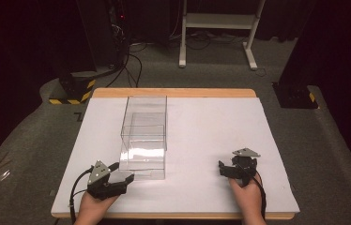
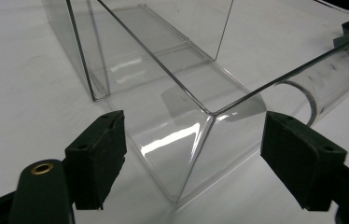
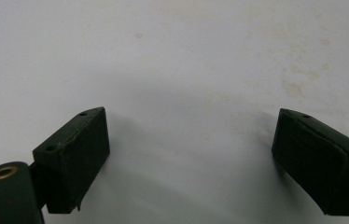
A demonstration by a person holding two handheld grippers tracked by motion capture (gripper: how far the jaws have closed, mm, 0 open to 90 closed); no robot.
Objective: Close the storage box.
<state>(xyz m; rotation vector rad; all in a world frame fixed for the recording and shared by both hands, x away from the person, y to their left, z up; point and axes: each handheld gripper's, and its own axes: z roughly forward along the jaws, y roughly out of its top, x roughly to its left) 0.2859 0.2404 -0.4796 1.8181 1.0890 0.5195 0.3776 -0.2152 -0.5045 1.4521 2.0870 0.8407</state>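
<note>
Your left gripper (image 1: 121, 174) sits near the front left corner of the table (image 1: 211, 140), in your left hand (image 1: 94, 206), w/ its tips just beside the clear plastic box (image 1: 144, 136). In the left gripper view the jaws stand well apart, one either side of the box's (image 2: 182, 116) near corner edge, but the pads (image 2: 99, 154) aren't pressing on it. There's bare table showing between each pad and the plastic, so nothing's gripped. Jaws are wide enough to straddle that corner w/ room to spare.

The box is a tall open-topped see-through container, standing upright on the white table surface, left of centre, running from near the front edge back toward the middle. A smaller clear box shape shows inside or behind it, toward the far end; can't tell which. In the left gripper view a curved clear piece (image 2: 331, 79) shows through the box wall at right; can't tell what it is.

Your right gripper (image 1: 232, 169) rests at the front right of the table in your right hand (image 1: 248, 197), well apart from the box. In the right gripper view its jaws are spread wide w/ only the white surface (image 3: 186, 70) between the pads (image 3: 77, 154), holding nothing.

A wooden strip (image 1: 173, 92) edges the far side of the table.
</note>
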